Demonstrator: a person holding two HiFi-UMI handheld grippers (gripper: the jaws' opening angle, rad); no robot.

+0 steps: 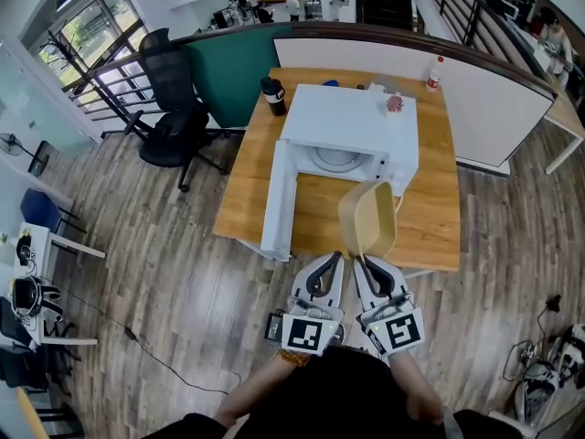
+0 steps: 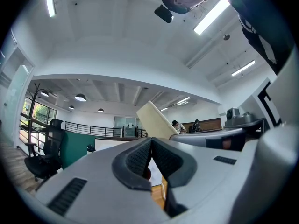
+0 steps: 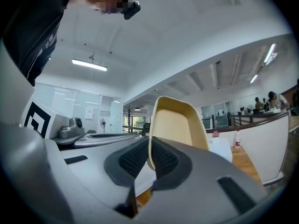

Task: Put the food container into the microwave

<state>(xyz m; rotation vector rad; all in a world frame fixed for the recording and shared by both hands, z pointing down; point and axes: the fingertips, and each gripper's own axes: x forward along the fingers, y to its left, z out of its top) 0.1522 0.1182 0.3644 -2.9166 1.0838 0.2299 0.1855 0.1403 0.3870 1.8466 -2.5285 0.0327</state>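
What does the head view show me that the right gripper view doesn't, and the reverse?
Head view only: the microwave cavity, open toward the person, with its turntable bare, and a black tumbler behind the door. Right gripper view only: the right gripper with its jaws shut on the food container rim. Both: the container, the microwave's white body, the wooden table and a red-capped bottle.

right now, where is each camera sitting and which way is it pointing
Head view: on the person's head, looking steeply down at the open microwave on the table; forearms, left gripper and right gripper show.
Left gripper view: on the left gripper, looking along its shut jaws across the office; the right gripper shows beside it.
Right gripper view: on the right gripper, looking along jaws clamped on the food container.
Shared: all three show the food container.
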